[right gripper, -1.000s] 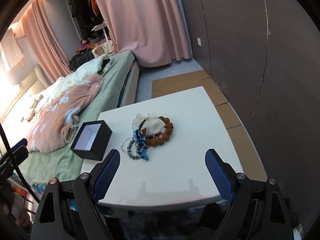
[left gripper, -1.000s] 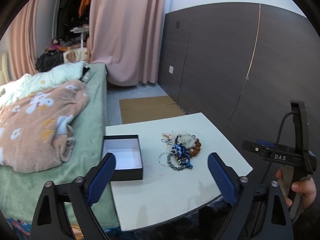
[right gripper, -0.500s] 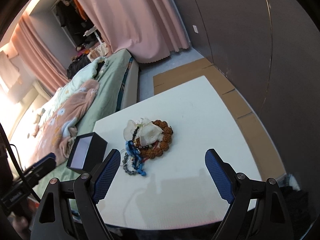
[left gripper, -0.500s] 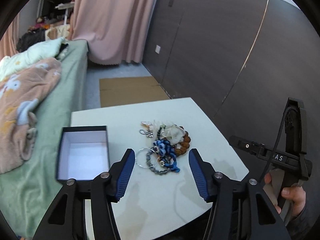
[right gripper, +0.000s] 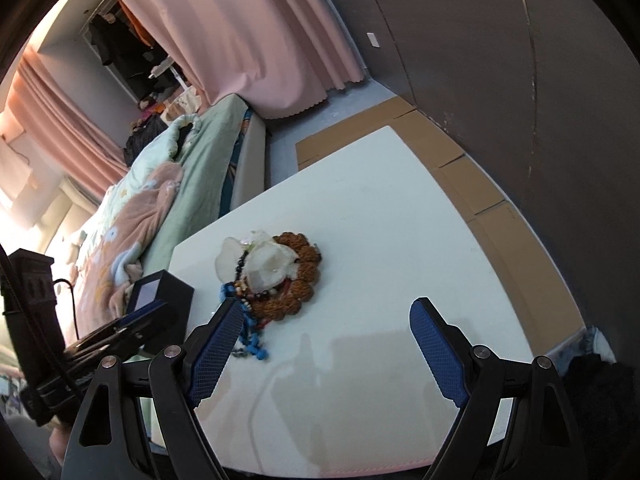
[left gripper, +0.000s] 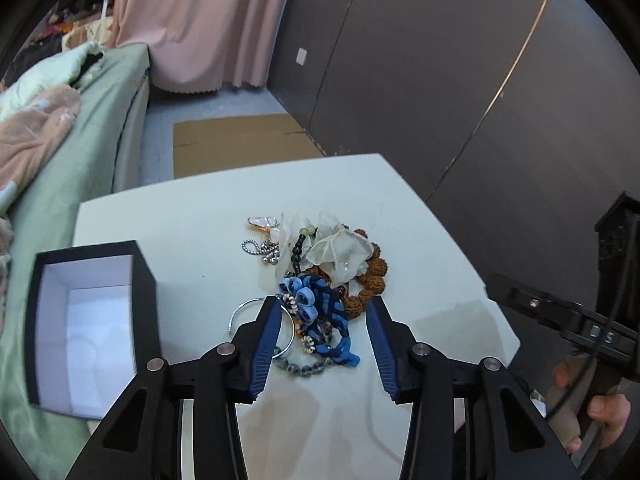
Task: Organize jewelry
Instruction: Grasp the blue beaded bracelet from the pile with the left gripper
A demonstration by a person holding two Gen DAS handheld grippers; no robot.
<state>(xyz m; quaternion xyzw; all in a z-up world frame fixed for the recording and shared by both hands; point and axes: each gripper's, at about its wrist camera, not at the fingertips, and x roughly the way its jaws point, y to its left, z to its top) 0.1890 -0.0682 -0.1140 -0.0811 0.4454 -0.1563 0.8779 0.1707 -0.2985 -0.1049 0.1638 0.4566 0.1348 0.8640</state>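
Blue ribbed pads frame the left wrist view: left gripper with jaws apart, narrowed to a modest gap, nothing between them, poised over the near edge of the jewelry pile on the white table. Tangled together there: a blue woven bracelet, a brown bead bracelet, a thin silver bangle partly behind the left pad, a grey bead strand, translucent white petal pieces, a small silver chain. Just left of the pile, apart from it, an open black box with a white lining, nothing inside. At the right edge, the other handheld tool and a hand on its grip.

From the right wrist view: right gripper spread wide, holding nothing, set back over bare table to the right of the pile. Brown beads ringed under the white petals, blue strands trailing towards the near left pad. Black box half hidden behind the left tool.

Likely step: picking one piece out for the box. Main risk, judged from the tangle: closing on the blue bracelet and dragging neighbours along, since strands overlap and the bangle lies under them. Also possible: thin bangle slipping flat under the pads, or loose pieces pulled off the near table edge. Box near enough to be nudged by a sideways swing.
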